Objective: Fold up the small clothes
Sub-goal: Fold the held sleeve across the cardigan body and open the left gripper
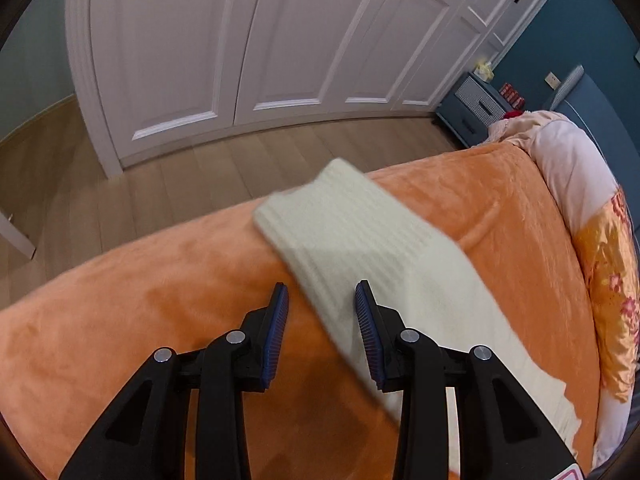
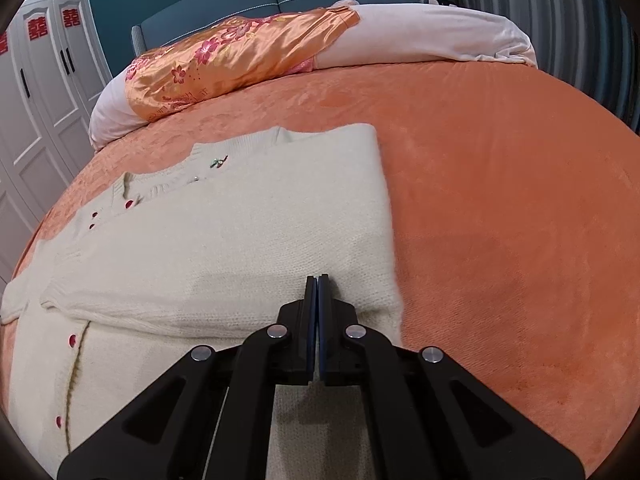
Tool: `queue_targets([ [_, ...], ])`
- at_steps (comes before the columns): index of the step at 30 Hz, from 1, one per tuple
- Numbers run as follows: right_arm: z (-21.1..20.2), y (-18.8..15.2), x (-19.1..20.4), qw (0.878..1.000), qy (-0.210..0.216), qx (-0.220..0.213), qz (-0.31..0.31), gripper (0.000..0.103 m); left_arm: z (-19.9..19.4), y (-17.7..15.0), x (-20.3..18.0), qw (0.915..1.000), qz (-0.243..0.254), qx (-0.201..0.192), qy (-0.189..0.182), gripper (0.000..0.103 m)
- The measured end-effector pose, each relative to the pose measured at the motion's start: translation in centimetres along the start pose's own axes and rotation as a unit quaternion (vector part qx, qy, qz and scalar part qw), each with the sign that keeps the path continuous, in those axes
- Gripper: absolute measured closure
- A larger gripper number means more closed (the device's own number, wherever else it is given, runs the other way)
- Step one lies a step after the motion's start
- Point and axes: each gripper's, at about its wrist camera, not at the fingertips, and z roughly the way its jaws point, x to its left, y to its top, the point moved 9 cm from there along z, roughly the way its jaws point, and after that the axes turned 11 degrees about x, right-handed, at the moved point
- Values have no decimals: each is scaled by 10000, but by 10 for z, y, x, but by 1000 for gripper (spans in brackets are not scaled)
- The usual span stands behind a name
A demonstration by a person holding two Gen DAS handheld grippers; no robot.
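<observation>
A cream knit cardigan with pink buttons lies on the orange blanket, the right gripper closed above it, the left gripper parted, empty, facing a blurred sleeve.

Both views are evenly and softly lit, as by indoor room light, moderately bright with no harsh glare. Strong fisheye distortion bends straight lines: the white wardrobe doors bow outward, and the orange blanket swells like a dome. Dark, rounded vignetting fills every corner. In the left wrist view, the cream sleeve is smeared by motion blur, its edges soft, and the floor looks slightly hazy. The right wrist view is sharper; knit texture on the cream cardigan reads clearly. A satin pillow carries gentle sheen. Faint soft shadows lie beneath each gripper's black arms.
</observation>
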Motion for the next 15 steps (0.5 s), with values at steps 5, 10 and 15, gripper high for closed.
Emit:
queue_targets([
  [5,0,-1,0,10000,57,-19,34,103,-24,0,-48,9974,655,-305,-73,96],
  [10,-1,-2,-2,9995,275,-49,178,103,-108,-58,-170,9700,2087,-1002,-743,97],
  [15,-2,-2,-2,9990,368,-61,242,103,-173,-217,-324,9060,3607,-886,-2028,97],
])
